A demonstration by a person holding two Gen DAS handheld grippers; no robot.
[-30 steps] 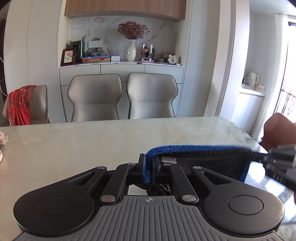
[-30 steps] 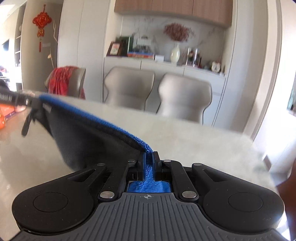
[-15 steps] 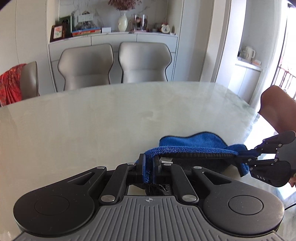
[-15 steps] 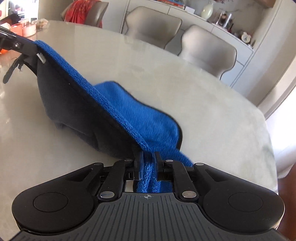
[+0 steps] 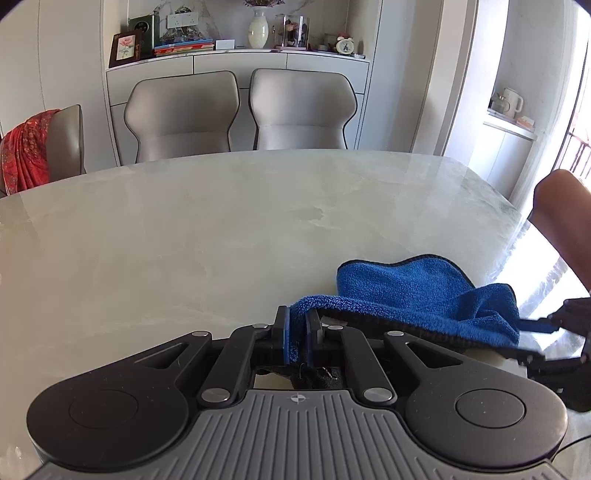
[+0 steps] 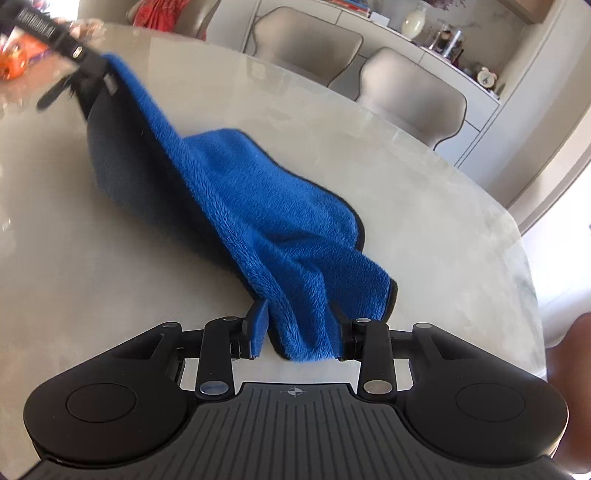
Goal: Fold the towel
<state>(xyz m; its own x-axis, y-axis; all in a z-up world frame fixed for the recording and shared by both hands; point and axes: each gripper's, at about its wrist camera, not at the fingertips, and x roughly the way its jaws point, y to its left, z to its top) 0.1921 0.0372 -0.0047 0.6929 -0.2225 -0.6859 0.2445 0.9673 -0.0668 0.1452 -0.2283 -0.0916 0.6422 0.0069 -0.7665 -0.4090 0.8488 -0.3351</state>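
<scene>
my left gripper (image 5: 297,338) pinching towel (image 6: 258,206) corner | right gripper (image 6: 297,332) jaws just spreading, cloth loose btwn | soft, floppy, light; regrip at hem corners

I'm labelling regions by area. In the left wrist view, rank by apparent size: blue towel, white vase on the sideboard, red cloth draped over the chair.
1. blue towel, though nearness to the camera inflates it.
2. red cloth.
3. white vase.

A blue towel (image 6: 258,206) with dark edging sags between the tongs: one corner pinched in the left tongs (image 5: 297,334), the other loose between the right tongs' (image 6: 297,328) parted jaws.
</scene>
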